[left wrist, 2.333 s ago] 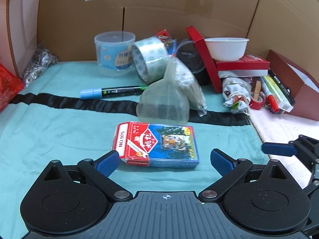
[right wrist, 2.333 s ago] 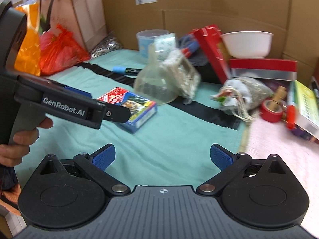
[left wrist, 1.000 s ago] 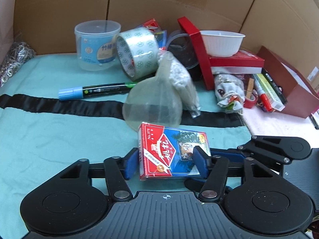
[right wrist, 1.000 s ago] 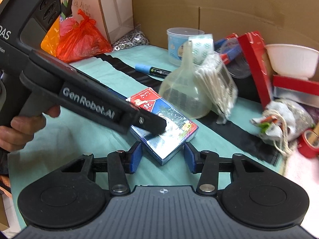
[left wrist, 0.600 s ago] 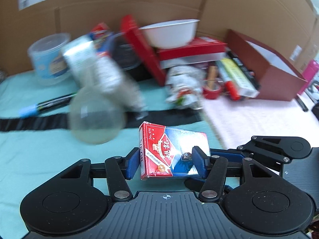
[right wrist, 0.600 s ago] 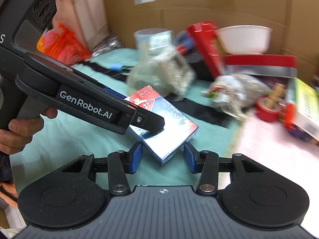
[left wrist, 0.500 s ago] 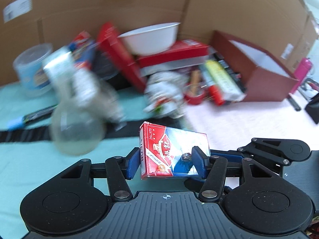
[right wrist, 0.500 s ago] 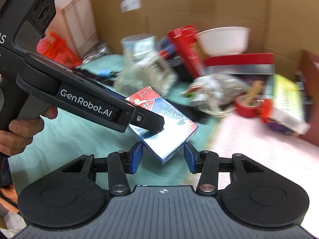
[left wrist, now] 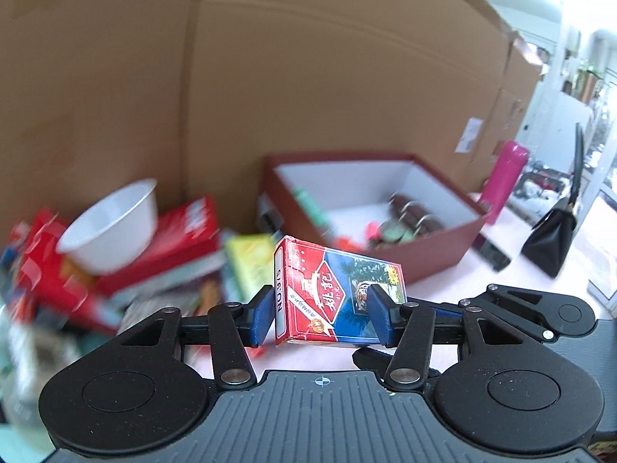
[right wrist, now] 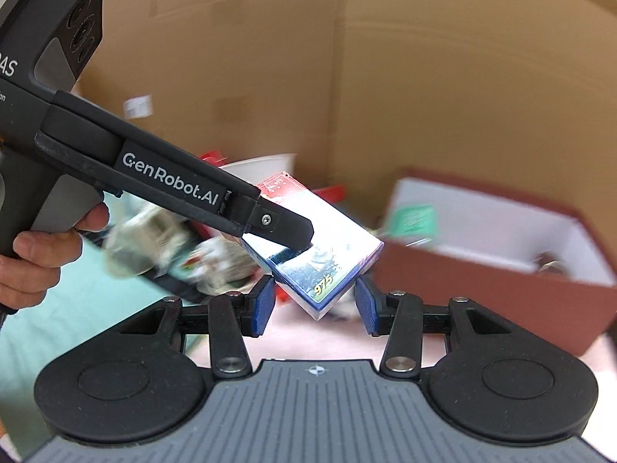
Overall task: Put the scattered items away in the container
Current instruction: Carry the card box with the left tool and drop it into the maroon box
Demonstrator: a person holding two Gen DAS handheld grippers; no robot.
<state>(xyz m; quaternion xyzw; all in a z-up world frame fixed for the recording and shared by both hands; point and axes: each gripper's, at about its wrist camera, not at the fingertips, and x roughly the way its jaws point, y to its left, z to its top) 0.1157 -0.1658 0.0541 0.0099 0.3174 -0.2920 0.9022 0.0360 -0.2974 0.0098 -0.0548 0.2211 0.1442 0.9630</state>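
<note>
Filling the upper part of both views, the cardboard wall (left wrist: 308, 96) stands behind everything, brown and blurred. Below it, at the centre right of the left wrist view, the dark red container (left wrist: 435, 247) sits open on a pale pink surface (left wrist: 540, 281), with a white inside and a few small items at its bottom that I cannot name because of the blur. At the left of the same view a white bowl (left wrist: 112, 227) rests on a pile of red boxes (left wrist: 181, 231). At the right edge a black handbag (left wrist: 551, 239) stands near a pink bottle (left wrist: 505, 177). My hand (right wrist: 42, 262) is visible at the left edge of the right wrist view, around the handle of my left gripper (left wrist: 318, 316). This gripper is clamped on the long sides of the card box (left wrist: 327, 297), in the lower centre of the frame, lifted off the surface in front of the container. My right gripper (right wrist: 315, 305) has its blue pads on both sides of the near corner of the same box; whether they really press it, I cannot tell.
</note>
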